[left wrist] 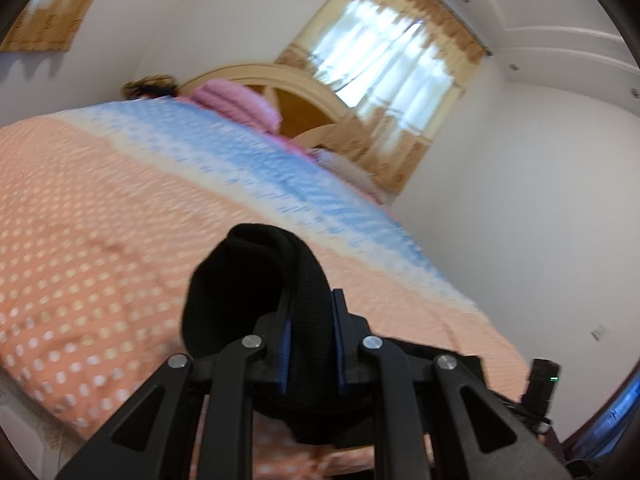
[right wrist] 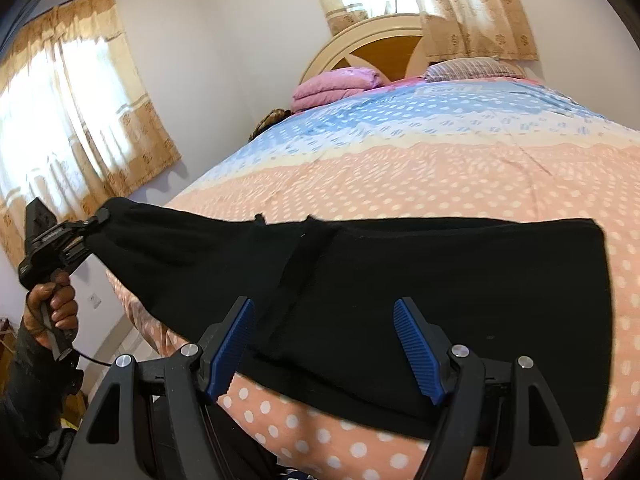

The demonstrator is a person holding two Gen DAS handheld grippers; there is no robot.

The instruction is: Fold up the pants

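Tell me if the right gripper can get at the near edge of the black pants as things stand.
Probably yes. The right gripper is open, its jaws wide apart just above the black pants on the bed, with nothing between. The left gripper pinches the far left end, well clear.

Bedroom w/ plain white walls (right wrist: 256, 40). Big bed (right wrist: 440, 168) fills the middle — spread peach w/ white dots at the foot end, blue band toward the head. Behind the bed, a rounded cream headboard (right wrist: 384, 40) w/ brown wood panel. Folded pink quilt (right wrist: 340, 84) on the bed by the headboard, striped pillow (right wrist: 472, 66) beside it. Window behind headboard & another on the wall left of the bed (right wrist: 52, 120) — both w/ sheer white + tan patterned curtains, daylight coming through.
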